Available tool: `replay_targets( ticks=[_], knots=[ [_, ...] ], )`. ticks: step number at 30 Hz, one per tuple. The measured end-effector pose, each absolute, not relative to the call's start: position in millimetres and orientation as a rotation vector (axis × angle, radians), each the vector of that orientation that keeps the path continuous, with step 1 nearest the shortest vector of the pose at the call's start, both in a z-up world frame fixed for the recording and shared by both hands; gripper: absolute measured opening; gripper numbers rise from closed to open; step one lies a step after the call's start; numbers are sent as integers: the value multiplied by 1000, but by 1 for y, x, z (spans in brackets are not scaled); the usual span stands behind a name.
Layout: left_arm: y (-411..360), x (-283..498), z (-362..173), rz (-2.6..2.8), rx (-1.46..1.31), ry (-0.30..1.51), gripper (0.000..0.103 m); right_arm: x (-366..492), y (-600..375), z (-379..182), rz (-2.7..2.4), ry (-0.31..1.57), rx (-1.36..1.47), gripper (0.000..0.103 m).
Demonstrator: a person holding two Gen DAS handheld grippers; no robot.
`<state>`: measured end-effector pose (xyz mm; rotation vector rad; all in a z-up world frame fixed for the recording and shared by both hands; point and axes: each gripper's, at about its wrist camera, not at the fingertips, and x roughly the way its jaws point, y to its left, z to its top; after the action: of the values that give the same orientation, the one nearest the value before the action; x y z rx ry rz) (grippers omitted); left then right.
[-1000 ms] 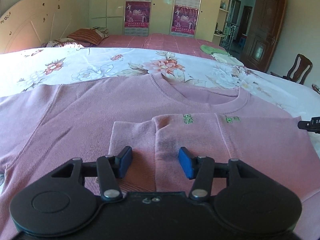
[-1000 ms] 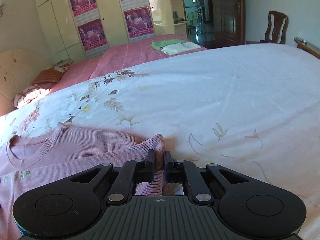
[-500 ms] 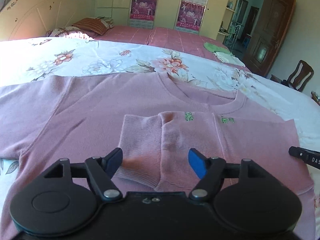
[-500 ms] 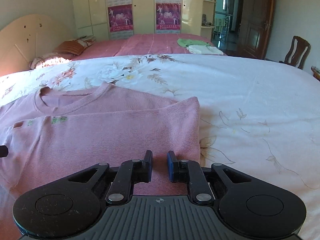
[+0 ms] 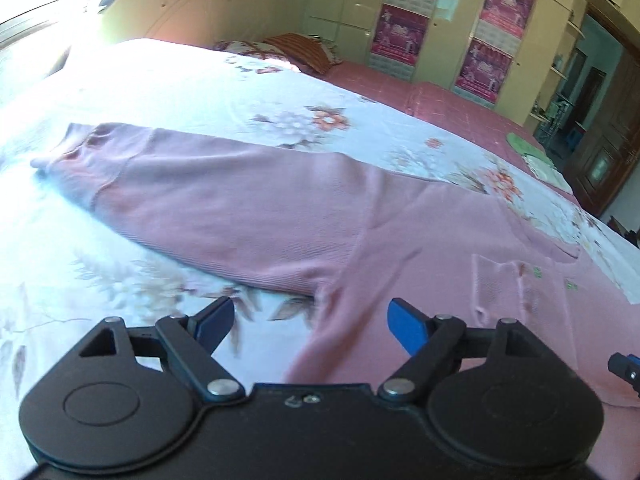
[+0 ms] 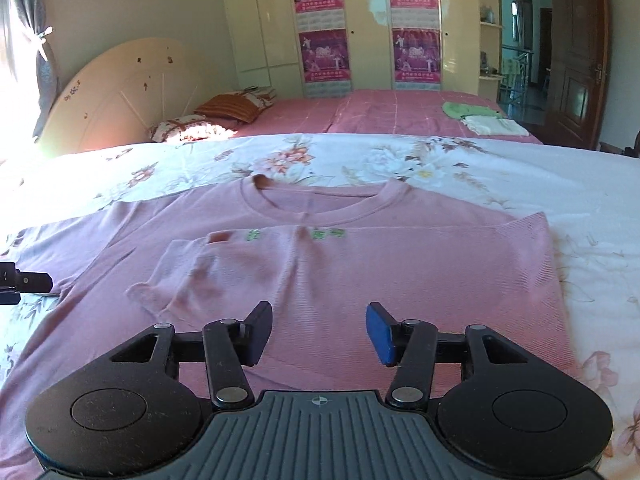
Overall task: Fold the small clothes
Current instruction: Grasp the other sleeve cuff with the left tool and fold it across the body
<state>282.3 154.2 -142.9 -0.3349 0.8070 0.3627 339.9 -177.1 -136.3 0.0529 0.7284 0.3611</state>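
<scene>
Pink ribbed knit, my sweater (image 6: 320,264) lies flat with one sleeve folded across its chest and the other (image 5: 208,200) stretched out. It rests on a floral bedsheet (image 6: 440,160); wardrobes with posters (image 6: 324,56) stand beyond. It spreads just ahead of my right tongs (image 6: 318,332) and left tongs (image 5: 308,320), both opening, gripping nothing.

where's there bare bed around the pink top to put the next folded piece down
Bare floral sheet lies right of the pink top, beyond its folded edge, and in a strip between its collar and the pink bedspread. In the left wrist view, sheet is free in front of the spread sleeve. The bedspread's right end holds folded cloths.
</scene>
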Motion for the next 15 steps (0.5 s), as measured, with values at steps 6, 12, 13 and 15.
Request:
replay_targets(
  ticks=[6,12,13,15],
  knots=[
    [242,258,-147,485,-451,784,79,332,-120,-137,403,738,35,52],
    [320,255,-163,535,-616,758,68,329,-69,-139,422,741,11,52],
    [331,257,-166,542,-642,753,68,329,-61,-140,423,740,4,52],
    [352,262,-173,547,-701,741,68,329,-48,-141,417,736,-15,52]
  ],
)
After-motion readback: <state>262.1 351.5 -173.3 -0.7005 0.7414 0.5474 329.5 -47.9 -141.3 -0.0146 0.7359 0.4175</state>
